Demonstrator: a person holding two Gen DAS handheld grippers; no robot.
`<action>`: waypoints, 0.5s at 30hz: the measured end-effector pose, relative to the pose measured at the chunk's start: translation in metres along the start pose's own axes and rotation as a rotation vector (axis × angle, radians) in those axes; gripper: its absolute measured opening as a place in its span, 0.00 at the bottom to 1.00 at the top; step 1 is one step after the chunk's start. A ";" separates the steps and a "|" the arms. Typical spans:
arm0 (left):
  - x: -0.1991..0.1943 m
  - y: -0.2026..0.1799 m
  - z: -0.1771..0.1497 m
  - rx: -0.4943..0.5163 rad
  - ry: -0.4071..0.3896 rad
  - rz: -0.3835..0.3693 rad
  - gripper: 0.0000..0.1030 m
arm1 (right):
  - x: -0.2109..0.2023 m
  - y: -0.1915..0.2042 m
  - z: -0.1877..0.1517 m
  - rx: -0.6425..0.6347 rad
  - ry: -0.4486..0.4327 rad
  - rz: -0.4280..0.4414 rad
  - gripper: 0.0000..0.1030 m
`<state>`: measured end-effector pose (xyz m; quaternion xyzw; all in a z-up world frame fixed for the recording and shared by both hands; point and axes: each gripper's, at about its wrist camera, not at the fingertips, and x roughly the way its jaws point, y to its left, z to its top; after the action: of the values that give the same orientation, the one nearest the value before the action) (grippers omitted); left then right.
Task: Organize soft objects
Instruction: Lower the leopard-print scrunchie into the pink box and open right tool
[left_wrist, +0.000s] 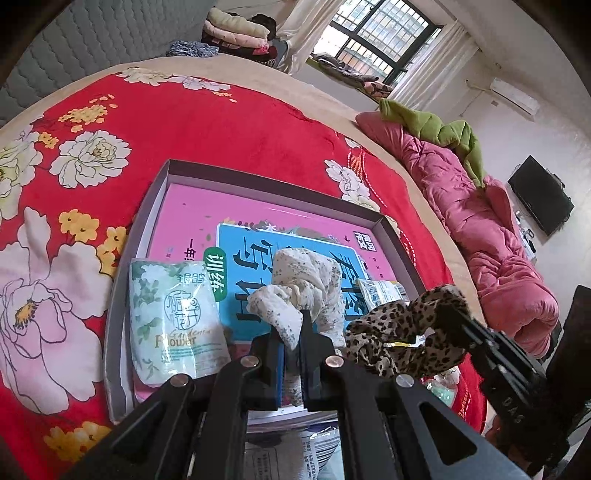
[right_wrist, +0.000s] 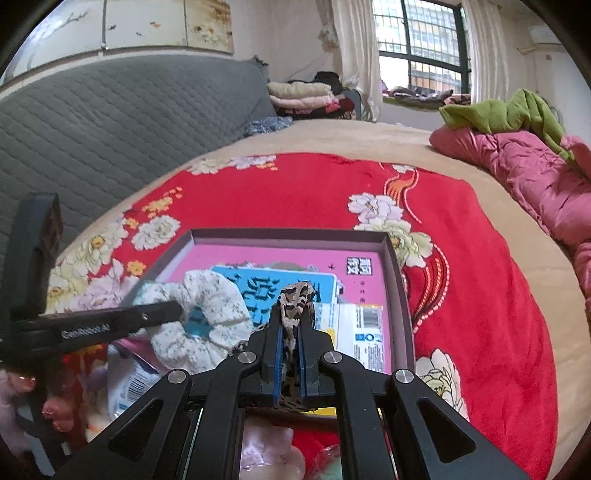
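My left gripper (left_wrist: 291, 325) is shut on a white floral scrunchie (left_wrist: 306, 284), held just above a shallow grey box (left_wrist: 266, 181) that lies on the red flowered blanket. The same scrunchie (right_wrist: 207, 317) shows at the left of the right wrist view, with the left gripper's finger (right_wrist: 159, 314) across it. My right gripper (right_wrist: 293, 321) is shut on a leopard-print scrunchie (right_wrist: 297, 295), which hangs over the box's near right part. From the left wrist view the leopard scrunchie (left_wrist: 402, 328) sits at the right, pinched by the right gripper's black fingers (left_wrist: 469, 325).
Inside the box lie a pink book (left_wrist: 236, 206), a blue book (left_wrist: 258, 266), a green-and-white tissue pack (left_wrist: 173, 317) and a white packet (right_wrist: 365, 328). A pink quilt (left_wrist: 480, 221) with green cloth runs along the bed's right side. Folded clothes (right_wrist: 299, 96) are stacked by the grey headboard.
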<state>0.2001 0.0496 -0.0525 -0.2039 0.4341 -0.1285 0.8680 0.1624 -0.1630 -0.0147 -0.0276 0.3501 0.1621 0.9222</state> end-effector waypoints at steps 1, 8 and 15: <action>0.000 0.000 0.000 0.001 0.000 0.001 0.06 | 0.002 -0.001 -0.001 -0.001 0.007 -0.006 0.07; 0.000 0.002 -0.001 -0.006 0.004 -0.004 0.06 | 0.012 -0.011 -0.007 0.026 0.057 -0.041 0.09; 0.002 0.001 -0.001 -0.002 0.009 0.002 0.06 | 0.015 -0.018 -0.008 0.035 0.072 -0.080 0.09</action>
<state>0.2002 0.0497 -0.0552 -0.2035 0.4383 -0.1280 0.8661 0.1732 -0.1769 -0.0320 -0.0311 0.3844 0.1176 0.9151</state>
